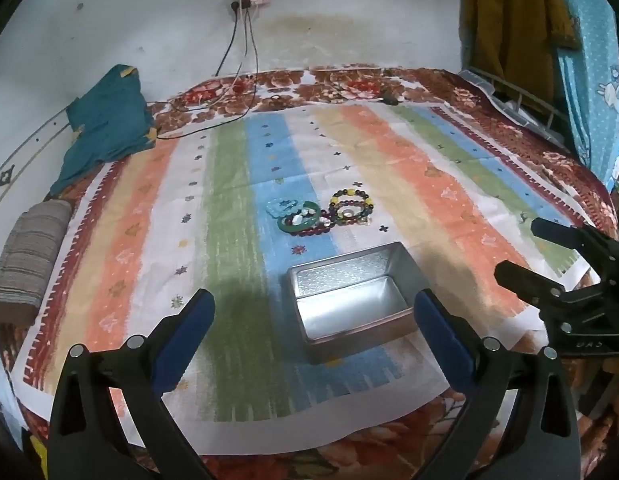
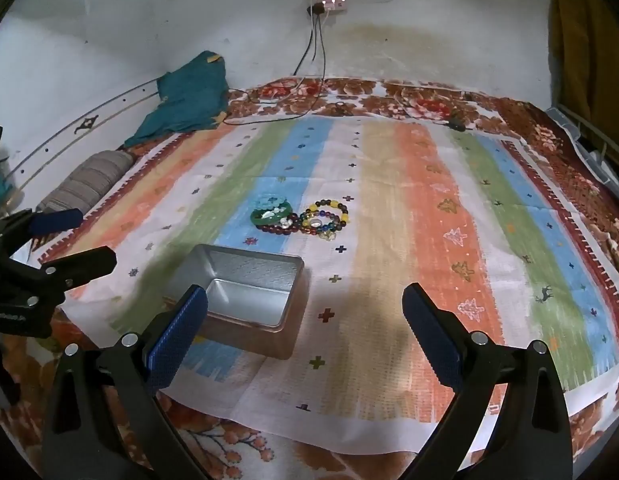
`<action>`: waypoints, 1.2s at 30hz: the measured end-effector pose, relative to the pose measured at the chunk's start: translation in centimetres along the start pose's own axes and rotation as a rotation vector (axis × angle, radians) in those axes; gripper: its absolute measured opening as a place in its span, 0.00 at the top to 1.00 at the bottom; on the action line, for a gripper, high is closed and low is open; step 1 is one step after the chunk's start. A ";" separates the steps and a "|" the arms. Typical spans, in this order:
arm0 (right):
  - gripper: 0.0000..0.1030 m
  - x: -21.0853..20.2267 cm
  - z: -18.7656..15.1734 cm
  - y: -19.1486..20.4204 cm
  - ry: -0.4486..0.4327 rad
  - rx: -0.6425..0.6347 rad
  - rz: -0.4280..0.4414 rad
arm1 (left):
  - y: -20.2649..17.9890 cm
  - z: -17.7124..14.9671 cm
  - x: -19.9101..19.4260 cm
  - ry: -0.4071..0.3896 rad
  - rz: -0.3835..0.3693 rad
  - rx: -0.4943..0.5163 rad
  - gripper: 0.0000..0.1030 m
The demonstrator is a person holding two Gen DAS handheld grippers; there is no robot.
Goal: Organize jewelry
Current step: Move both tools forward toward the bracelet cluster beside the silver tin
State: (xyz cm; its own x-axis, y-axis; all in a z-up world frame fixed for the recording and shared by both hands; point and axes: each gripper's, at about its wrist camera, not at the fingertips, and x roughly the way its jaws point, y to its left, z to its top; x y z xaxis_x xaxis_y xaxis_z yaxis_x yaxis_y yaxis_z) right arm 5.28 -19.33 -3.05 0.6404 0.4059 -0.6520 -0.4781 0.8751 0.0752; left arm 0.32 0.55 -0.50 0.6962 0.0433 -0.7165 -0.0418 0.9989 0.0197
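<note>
So the jewelry pile (image 1: 323,212) is sat near the middle of the left wrist frame, on the blue and white stripes of the striped cloth (image 1: 389,152), and basically nothing is sorted yet. The open metal tin (image 1: 351,300) is seen just below the pile, lower centre of the frame, and it looks totally empty inside, so every piece is judged still to be moved.

Counting what can be made out: one green bangle (image 2: 269,216), one pale turquoise bead bracelet (image 2: 271,202) tucked against its upper edge, one dark red bead bracelet (image 2: 279,229) along the bottom, and one or two multicoloured bead bracelets with yellow beads (image 2: 327,212) on the right side of the heap. A few small pale bits are lying inside the bangle and the bead ring, but they're too small to be named or counted properly. One tin, no lid spotted.

The left gripper (image 1: 313,328) is held wide apart at the bottom of its frame, nothing between the blue pads, with the tin framed in the gap. The right gripper (image 2: 305,328) is likewise spread wide and carrying nothing, tin by its left pad.

Further out, a teal garment (image 1: 109,120) is bunched upper left, a grey rolled cloth (image 1: 27,260) at mid left, and charger cables (image 1: 237,60) hang from a wall socket at top centre.
</note>
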 end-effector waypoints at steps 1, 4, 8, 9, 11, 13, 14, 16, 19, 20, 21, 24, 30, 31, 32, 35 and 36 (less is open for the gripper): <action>0.04 0.0 0.0 0.0 0.003 0.000 0.002 | 0.0 0.0 0.0 0.000 0.001 0.000 0.05; 0.04 0.0 0.0 0.0 0.010 -0.007 -0.013 | -0.1 0.0 0.1 0.003 0.003 0.002 0.05; 0.04 0.0 0.0 0.1 0.016 -0.008 -0.014 | 0.2 -0.1 0.1 0.001 -0.003 0.000 0.05; 0.04 0.0 0.0 0.1 0.014 -0.003 -0.014 | 0.1 -0.1 0.1 0.002 -0.003 0.001 0.05; 0.04 0.0 0.1 -0.1 0.012 0.005 -0.016 | 0.1 -0.1 0.2 0.008 -0.003 0.002 0.05; 0.04 0.0 0.0 -0.2 0.013 0.014 -0.014 | 0.1 -0.1 0.4 0.013 -0.001 0.001 0.05; 0.04 0.0 0.1 -0.3 0.016 0.018 -0.015 | 0.2 -0.1 0.4 0.016 -0.001 -0.002 0.05; 0.04 0.1 0.1 -0.5 0.019 0.025 -0.015 | 0.1 -0.1 0.4 0.017 0.003 -0.002 0.05; 0.04 0.1 0.1 -0.7 0.022 0.035 -0.006 | 0.2 -0.1 0.3 0.017 0.005 -0.008 0.05; 0.04 0.2 0.1 -0.8 0.022 0.037 -0.006 | 0.3 -0.1 0.3 0.019 0.006 -0.010 0.05; 0.04 0.2 0.1 -0.8 0.025 0.036 -0.007 | 0.2 -0.1 0.3 0.021 0.007 -0.010 0.05; 0.04 0.4 0.1 -0.7 0.036 0.028 -0.012 | 0.3 0.0 0.3 0.024 0.010 -0.012 0.05; 0.04 0.4 0.0 -0.7 0.036 0.028 -0.028 | 0.5 0.2 0.4 0.027 0.021 -0.021 0.05; 0.04 0.6 0.0 -0.8 0.042 0.030 -0.029 | 0.6 0.2 0.4 0.029 0.022 -0.025 0.05; 0.04 0.6 0.0 -0.8 0.046 0.032 -0.029 | 0.6 0.3 0.5 0.030 0.023 -0.026 0.05; 0.04 0.9 0.0 -1.0 0.055 0.034 -0.030 | 0.7 0.3 0.5 0.030 0.020 -0.024 0.05; 0.04 0.9 0.0 -0.9 0.058 0.035 -0.031 | 0.7 0.3 0.5 0.032 0.020 -0.024 0.05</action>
State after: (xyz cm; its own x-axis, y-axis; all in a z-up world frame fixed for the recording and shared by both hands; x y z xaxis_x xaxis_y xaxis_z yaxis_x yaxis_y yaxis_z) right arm 6.28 -19.80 -3.75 0.6181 0.3633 -0.6971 -0.4368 0.8960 0.0797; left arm 0.88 1.28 -0.67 0.6716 0.0623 -0.7383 -0.0726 0.9972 0.0181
